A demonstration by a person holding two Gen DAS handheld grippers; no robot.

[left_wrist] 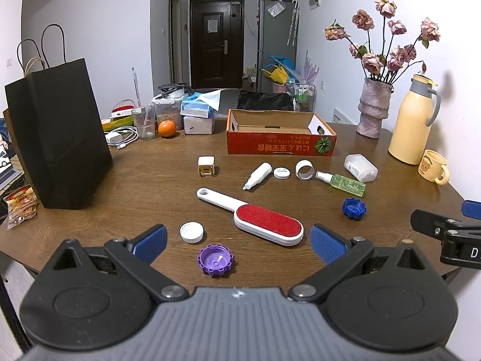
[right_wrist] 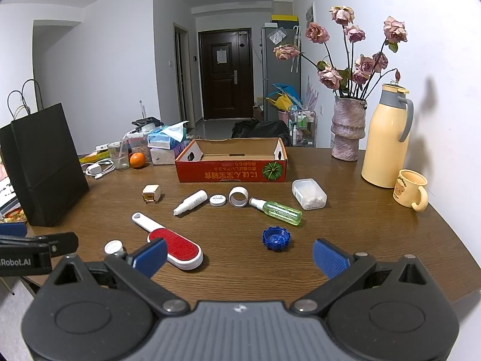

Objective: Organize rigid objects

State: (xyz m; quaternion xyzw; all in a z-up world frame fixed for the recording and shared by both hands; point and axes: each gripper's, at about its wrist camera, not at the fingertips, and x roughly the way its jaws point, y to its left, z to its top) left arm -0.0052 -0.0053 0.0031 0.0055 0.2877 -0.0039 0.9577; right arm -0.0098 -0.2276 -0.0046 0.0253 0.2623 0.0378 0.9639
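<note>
1. Nearest my left gripper (left_wrist: 239,242), released with jaws spread and nothing between them, lies the purple cap (left_wrist: 215,260); the white cap (left_wrist: 191,232) sits just to its far left.
2. Right gripper (right_wrist: 239,255), likewise released and empty, hovers near the blue cap (right_wrist: 276,239) and the red head of the lint brush (right_wrist: 168,243).
3. Task things lie scattered on the wooden table (right_wrist: 345,240): charger plug (right_wrist: 151,193), white tube (right_wrist: 190,202), small round tin (right_wrist: 217,200), tape ring (right_wrist: 238,196), green spray bottle (right_wrist: 276,210), clear plastic box (right_wrist: 309,194). None is in the orange cardboard box (right_wrist: 231,162) at the far middle, which I judge the likely destination.
4. Risks, as I judge them: low caps may skid from the pads; the spray bottle and tube could roll if nudged; the long brush may tip if pinched off-centre.
5. Surroundings: a black paper bag (left_wrist: 57,138) stands at the left; the vase (right_wrist: 347,128), thermos (right_wrist: 384,138) and mug (right_wrist: 410,189) crowd the far right, and a wide swing there could strike them. Nothing blocks the way to the box.
</note>
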